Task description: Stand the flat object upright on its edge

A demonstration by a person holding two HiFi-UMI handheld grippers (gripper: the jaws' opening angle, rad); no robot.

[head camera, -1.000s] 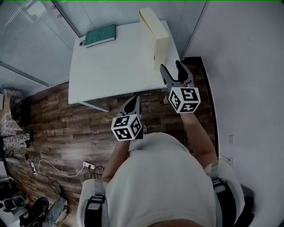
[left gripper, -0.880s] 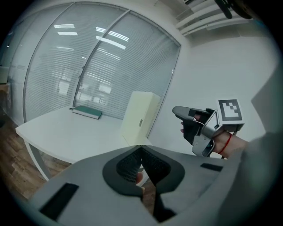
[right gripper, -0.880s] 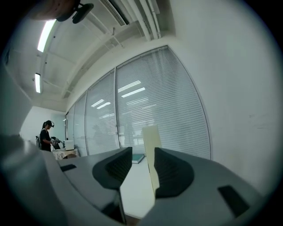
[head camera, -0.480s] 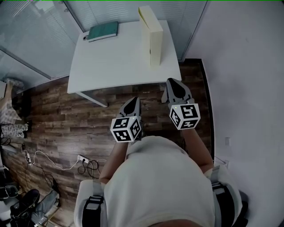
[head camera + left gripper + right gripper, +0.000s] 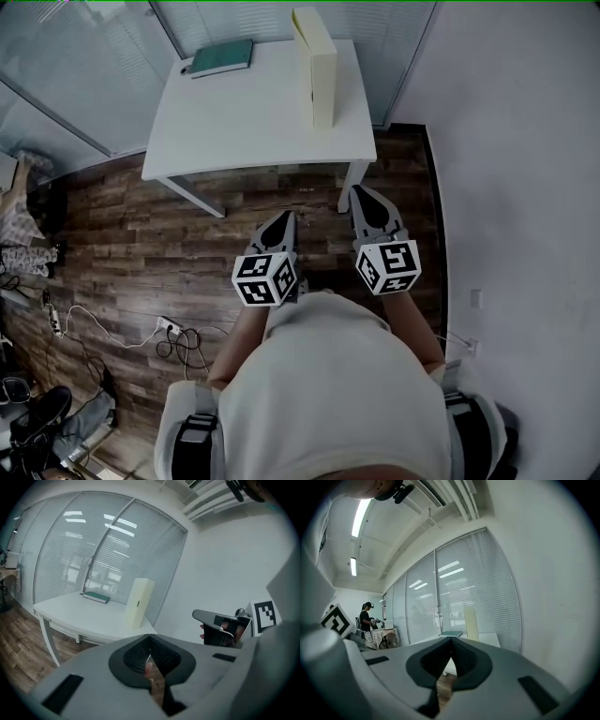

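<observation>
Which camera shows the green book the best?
The head view. It looks down on the green book, so its whole cover shows, lying flat at the table's far corner. The left gripper view shows it small and nearly edge-on; the right gripper view shows just a thin green sliver.
</observation>
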